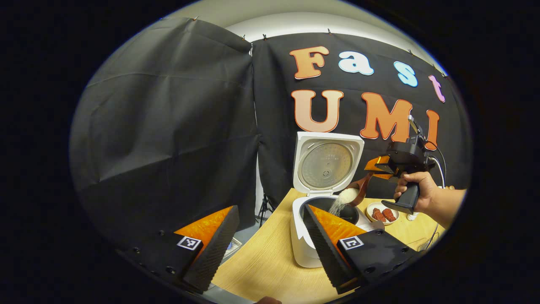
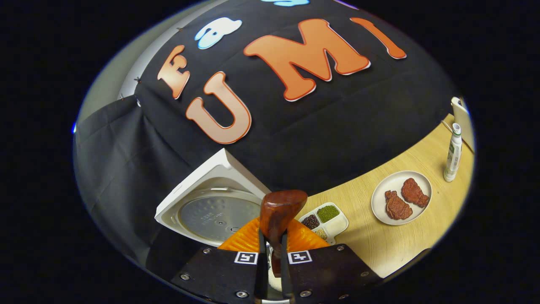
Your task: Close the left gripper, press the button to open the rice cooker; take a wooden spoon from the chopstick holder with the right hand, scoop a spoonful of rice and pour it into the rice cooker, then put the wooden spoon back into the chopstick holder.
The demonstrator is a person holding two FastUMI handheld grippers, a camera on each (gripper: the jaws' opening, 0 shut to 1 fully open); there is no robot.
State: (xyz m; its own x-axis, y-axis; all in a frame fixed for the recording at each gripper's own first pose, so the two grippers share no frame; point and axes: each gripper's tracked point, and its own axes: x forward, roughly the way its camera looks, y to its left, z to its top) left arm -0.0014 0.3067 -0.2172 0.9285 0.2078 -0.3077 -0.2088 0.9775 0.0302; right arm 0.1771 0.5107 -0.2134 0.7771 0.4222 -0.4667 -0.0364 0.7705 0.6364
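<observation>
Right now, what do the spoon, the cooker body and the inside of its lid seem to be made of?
Spoon: seems wood, reddish-brown with a glossy, perhaps lacquered finish, held between the right gripper fingers.
Rice cooker body: probably plastic, smooth plain white shell.
Inner lid plate: looks like metal, dull silver-grey with a soft sheen and a fine dotted texture.

The place is a recording booth staged as a kitchen. Black cloth [image 1: 168, 126], pinned at its top edge, hangs as the walls, with a pale room wall [image 1: 303, 21] above it. A wooden table [image 2: 379, 236] carries kitchen things: an open rice cooker [image 1: 320, 198], a plate [image 2: 400, 198] with two red pieces, a divided tray [image 2: 327, 219] of beans, a bottle [image 2: 453, 152].
</observation>
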